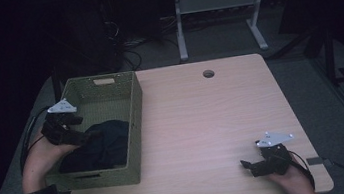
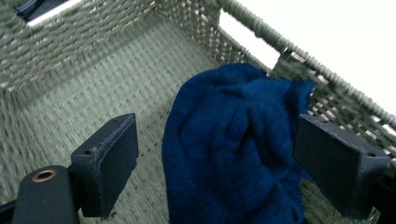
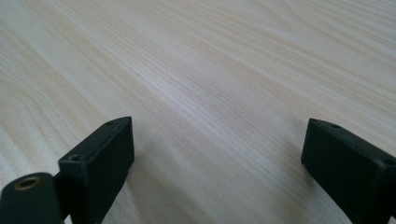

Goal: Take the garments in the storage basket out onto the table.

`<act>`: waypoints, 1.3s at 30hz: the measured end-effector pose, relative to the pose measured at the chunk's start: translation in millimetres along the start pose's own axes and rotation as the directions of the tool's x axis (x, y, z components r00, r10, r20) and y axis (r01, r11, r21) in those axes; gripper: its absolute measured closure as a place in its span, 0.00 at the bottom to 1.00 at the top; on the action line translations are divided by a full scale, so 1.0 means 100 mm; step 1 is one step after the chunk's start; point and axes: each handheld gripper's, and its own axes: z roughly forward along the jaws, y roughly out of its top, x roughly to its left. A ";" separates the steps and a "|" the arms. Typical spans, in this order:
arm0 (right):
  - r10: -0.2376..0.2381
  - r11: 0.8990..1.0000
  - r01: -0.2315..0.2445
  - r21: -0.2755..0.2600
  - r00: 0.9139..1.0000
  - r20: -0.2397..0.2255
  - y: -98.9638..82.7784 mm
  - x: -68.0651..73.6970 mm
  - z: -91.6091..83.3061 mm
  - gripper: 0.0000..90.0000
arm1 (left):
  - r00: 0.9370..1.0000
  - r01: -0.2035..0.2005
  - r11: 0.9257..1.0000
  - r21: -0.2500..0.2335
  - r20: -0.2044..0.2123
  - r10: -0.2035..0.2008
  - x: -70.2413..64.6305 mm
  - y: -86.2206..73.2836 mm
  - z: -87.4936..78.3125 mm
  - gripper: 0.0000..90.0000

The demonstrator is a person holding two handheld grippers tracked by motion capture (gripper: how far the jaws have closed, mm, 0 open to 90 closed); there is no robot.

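Two claws, left claw (image 2: 215,158) wide over blue knit (image 2: 233,140) in woven basket (image 2: 93,60) (unlabelled), right claw (image 3: 217,163) wide above table (image 3: 210,70)

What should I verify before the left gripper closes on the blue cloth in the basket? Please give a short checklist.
1. Left gripper open: ok, jaws stand wide.
2. Blue cloth between the jaws: ok.
3. Jaws already touching the cloth: cannot tell.
4. Cloth lies inside the woven basket: ok.
5. Right gripper out of the way: ok, open over bare table, far from the basket.
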 end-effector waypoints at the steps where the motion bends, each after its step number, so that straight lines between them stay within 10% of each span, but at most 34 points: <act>1: 0.000 1.000 0.000 0.000 1.000 0.000 0.00 0.00 0.00 0.10 | 1.000 0.004 1.000 0.004 0.000 -0.004 0.01 -0.02 0.01 0.16; 21: -0.003 1.000 0.003 0.001 1.000 0.001 0.00 0.00 0.00 0.10 | 0.999 0.007 0.994 0.111 0.047 -0.012 0.04 -0.11 0.30 0.16; 39: -0.001 1.000 0.001 -0.001 1.000 0.000 0.00 0.00 0.00 0.10 | 0.998 -0.030 0.968 0.247 0.057 0.016 -0.06 -0.10 0.53 0.16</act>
